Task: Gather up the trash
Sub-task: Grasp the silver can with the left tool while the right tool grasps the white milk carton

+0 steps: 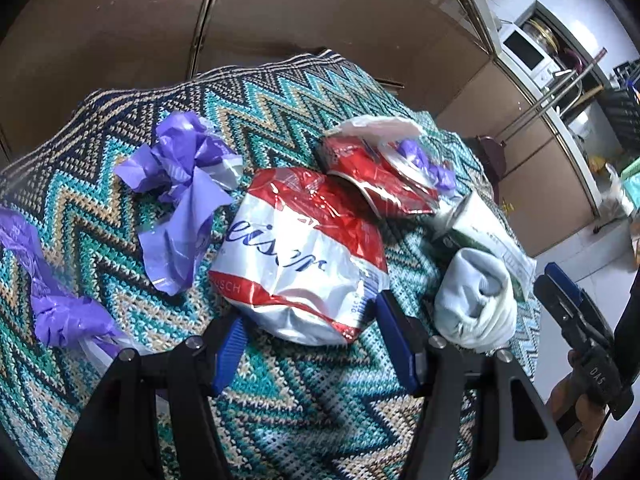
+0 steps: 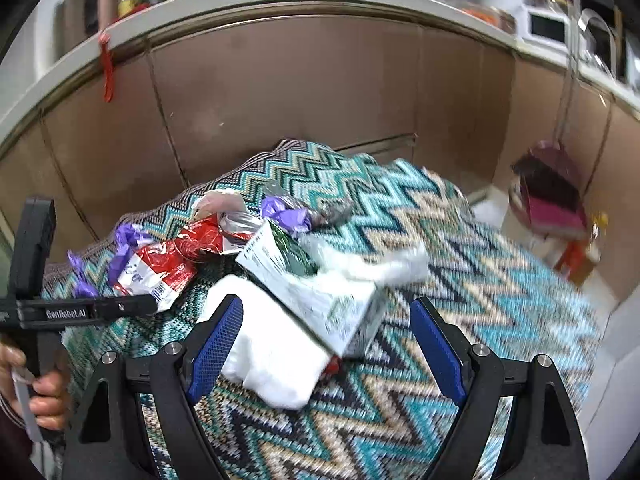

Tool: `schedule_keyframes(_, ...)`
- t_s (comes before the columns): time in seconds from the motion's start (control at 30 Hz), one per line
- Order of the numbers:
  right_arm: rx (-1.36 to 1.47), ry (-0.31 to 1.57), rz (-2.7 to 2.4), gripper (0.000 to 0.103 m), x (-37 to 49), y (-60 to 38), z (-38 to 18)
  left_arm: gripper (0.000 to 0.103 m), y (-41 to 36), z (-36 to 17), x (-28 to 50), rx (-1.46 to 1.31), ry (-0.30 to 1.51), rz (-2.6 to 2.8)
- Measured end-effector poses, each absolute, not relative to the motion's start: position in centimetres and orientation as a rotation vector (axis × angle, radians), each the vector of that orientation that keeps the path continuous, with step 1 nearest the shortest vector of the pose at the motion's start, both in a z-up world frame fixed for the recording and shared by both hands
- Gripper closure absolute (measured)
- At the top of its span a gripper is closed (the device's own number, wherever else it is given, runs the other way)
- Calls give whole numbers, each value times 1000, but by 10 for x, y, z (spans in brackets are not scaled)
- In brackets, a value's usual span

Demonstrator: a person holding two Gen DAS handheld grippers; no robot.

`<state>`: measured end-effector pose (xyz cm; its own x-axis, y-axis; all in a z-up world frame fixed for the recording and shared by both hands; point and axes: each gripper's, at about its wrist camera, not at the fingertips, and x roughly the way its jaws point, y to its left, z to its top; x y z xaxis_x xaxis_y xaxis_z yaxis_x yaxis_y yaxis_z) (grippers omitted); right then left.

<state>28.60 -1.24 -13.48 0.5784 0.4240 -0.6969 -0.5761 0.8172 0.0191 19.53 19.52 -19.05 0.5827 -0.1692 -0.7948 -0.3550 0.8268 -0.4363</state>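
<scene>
Crushed red-and-white can (image 1: 300, 256): light, thin, slippery, dented; grip across flattened sides; left tool (image 1: 316, 344) open astride, not yet pinching; right tool (image 2: 326, 340) open

Between the wide-apart jaws of the right gripper (image 2: 326, 350), touching neither pad, lie a white crumpled tissue (image 2: 266, 354) and a white-green carton (image 2: 320, 300) on the zigzag woven cloth (image 2: 460, 240). Left of the jaws: a crushed red-white can (image 2: 154, 272), purple wrappers (image 2: 124, 246), and the left gripper (image 2: 72, 312).
</scene>
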Motion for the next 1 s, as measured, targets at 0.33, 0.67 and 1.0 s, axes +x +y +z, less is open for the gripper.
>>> schedule_keyframes(0.33,-422,853,670,24,310,46,-145,44,203,-192,199,-665,948,101)
schedule_keyframes(0.67,-480,1047,572,33,345,82,-174,58,208,-195,209,-682,955,86)
schedule_keyframes(1.0,-219,1103,613,54,359,49,-161,70,210,-197,205,-715,935,87)
